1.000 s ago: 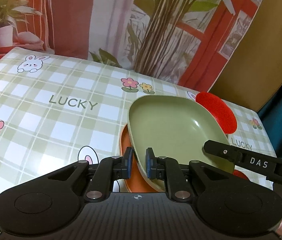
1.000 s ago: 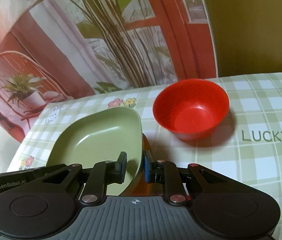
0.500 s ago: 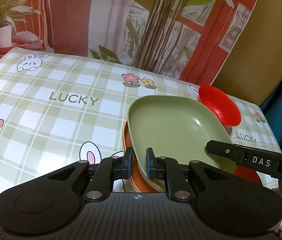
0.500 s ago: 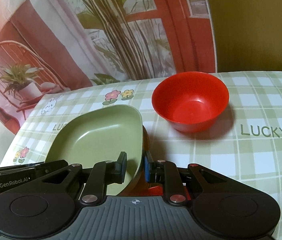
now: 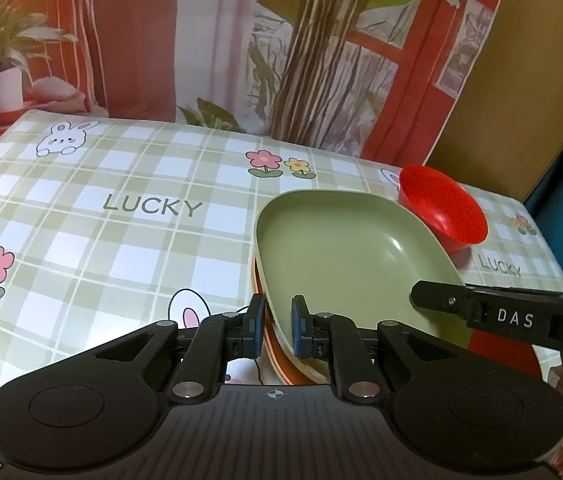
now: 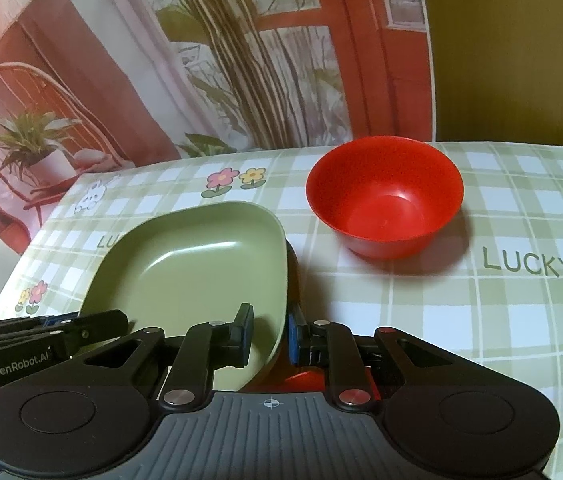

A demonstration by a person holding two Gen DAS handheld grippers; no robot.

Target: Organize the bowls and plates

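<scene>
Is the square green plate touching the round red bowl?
Apart. The right wrist view shows checked tablecloth between the square green plate and the round red bowl.

Both grippers and green plate pulled back toward near table edge over last second — more checked tablecloth now showing beyond plate in left wrist view. Red bowl sits higher and further off in right wrist view; in left view, more of it clear of plate's far corner. "LUCKY" print beside bowl fully visible — a second ago, cut off at frame edge.
</scene>
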